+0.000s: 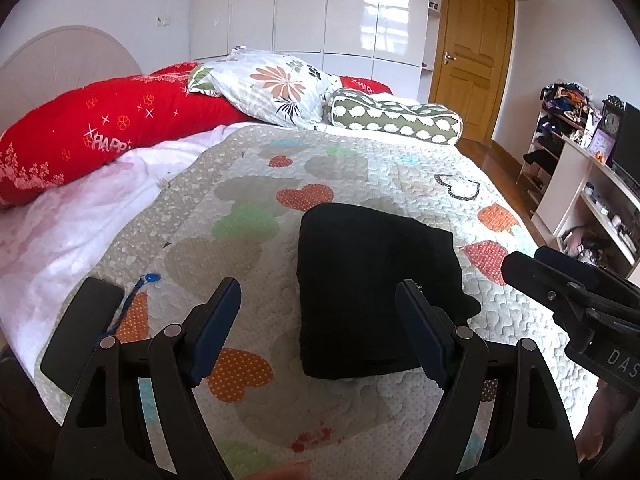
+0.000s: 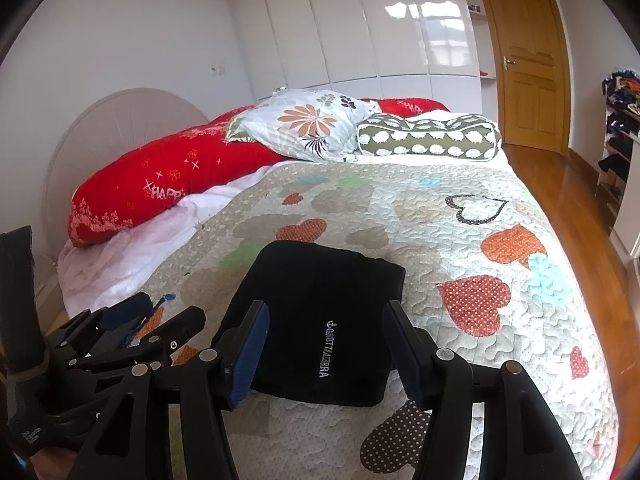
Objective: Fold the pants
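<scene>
The black pants (image 1: 372, 288) lie folded into a compact rectangle on the heart-patterned quilt (image 1: 248, 184). In the right wrist view the pants (image 2: 320, 320) show white lettering on top. My left gripper (image 1: 320, 332) is open and empty, hovering above the quilt just left of and in front of the pants. My right gripper (image 2: 324, 360) is open and empty, its fingers either side of the near edge of the pants, above them. The right gripper also shows at the right edge of the left wrist view (image 1: 568, 296), and the left gripper at the left of the right wrist view (image 2: 132, 328).
A black phone (image 1: 84, 324) and a blue tag on a cord (image 1: 152, 278) lie on the quilt at left. Red bolster (image 1: 100, 132), floral pillow (image 1: 272, 88) and green patterned pillow (image 1: 392, 118) sit at the headboard end. Shelves (image 1: 592, 184) and wooden floor (image 2: 560, 184) are to the right.
</scene>
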